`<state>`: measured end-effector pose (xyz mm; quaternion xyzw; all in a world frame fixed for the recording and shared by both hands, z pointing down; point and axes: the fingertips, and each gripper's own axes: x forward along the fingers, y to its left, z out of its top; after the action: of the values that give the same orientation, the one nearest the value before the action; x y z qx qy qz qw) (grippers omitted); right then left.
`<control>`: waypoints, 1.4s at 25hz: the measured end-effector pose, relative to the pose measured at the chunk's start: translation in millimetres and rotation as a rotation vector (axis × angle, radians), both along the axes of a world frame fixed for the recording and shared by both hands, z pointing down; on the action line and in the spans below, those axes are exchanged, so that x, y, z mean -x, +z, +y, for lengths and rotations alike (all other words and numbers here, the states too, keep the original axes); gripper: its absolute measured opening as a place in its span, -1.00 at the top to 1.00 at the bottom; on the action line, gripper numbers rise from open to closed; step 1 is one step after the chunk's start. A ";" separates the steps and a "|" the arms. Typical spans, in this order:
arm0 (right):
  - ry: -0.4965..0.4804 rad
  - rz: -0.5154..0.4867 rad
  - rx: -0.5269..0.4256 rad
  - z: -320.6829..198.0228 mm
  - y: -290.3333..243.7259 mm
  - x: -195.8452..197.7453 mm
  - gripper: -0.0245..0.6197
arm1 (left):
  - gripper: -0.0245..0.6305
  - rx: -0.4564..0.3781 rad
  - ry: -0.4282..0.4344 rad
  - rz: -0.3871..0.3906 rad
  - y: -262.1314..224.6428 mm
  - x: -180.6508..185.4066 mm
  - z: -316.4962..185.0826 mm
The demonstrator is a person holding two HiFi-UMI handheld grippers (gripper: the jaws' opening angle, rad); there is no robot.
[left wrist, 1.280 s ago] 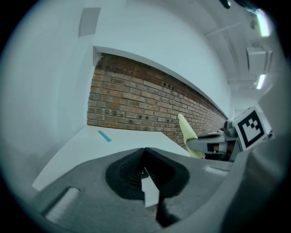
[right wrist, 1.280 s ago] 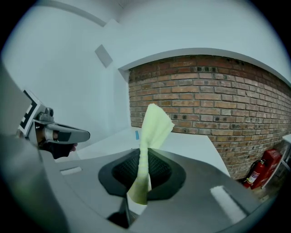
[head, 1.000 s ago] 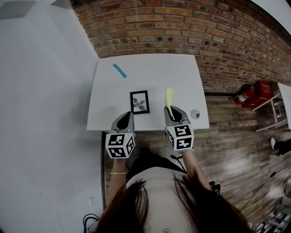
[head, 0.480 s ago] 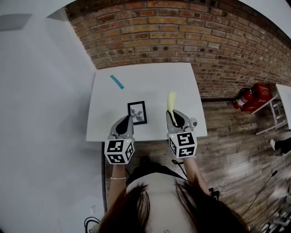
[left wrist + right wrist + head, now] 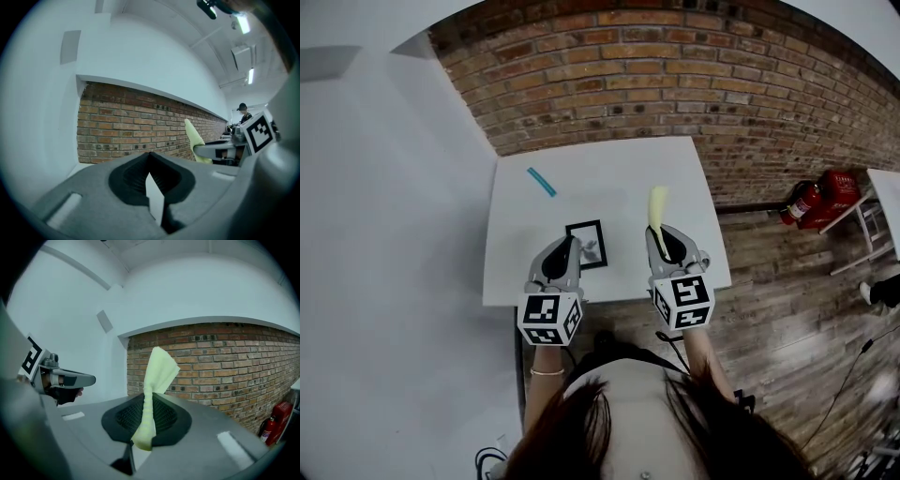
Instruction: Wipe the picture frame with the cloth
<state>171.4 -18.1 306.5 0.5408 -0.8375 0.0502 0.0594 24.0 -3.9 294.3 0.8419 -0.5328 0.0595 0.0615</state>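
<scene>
A small black picture frame [image 5: 589, 242] lies flat on the white table [image 5: 609, 169], near its front edge. My left gripper [image 5: 571, 246] hovers over the frame's near left corner, shut with nothing in it; in the left gripper view its jaws [image 5: 150, 158] meet on empty air. My right gripper [image 5: 660, 234] is shut on a pale yellow cloth [image 5: 656, 206], to the right of the frame. The cloth [image 5: 158, 369] stands up from the closed jaws in the right gripper view. Both grippers point almost level toward the brick wall.
A blue strip [image 5: 541, 182] lies at the table's back left. A brick wall [image 5: 675, 84] runs behind the table and a white wall [image 5: 384, 234] stands to its left. A red fire extinguisher [image 5: 807, 201] lies on the wooden floor at right.
Both grippers have risen, both staying shut. In the head view the left one now covers the frame's near left corner. The cloth stays in the right gripper.
</scene>
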 end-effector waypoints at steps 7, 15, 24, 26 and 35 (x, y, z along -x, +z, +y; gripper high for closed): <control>-0.016 0.008 -0.042 -6.2 -17.9 11.6 0.82 | 0.93 -0.045 0.016 -0.004 -18.9 3.2 -8.8; -0.031 0.018 -0.058 -9.5 -22.6 22.1 0.82 | 0.93 -0.073 0.026 -0.011 -24.7 5.9 -12.5; -0.036 0.034 -0.058 -11.8 -25.0 26.8 0.82 | 0.93 -0.087 0.029 -0.003 -27.7 8.7 -16.4; -0.036 0.034 -0.063 -12.8 -27.0 27.8 0.82 | 0.93 -0.092 0.026 -0.002 -29.0 10.1 -17.1; -0.018 0.038 -0.066 -19.1 -29.2 25.3 0.82 | 0.93 -0.107 0.017 -0.002 -31.6 15.7 -19.7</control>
<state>146.1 -37.1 277.3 0.5358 -0.8423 0.0120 0.0578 8.3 -23.6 262.7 0.8486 -0.5279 0.0322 0.0153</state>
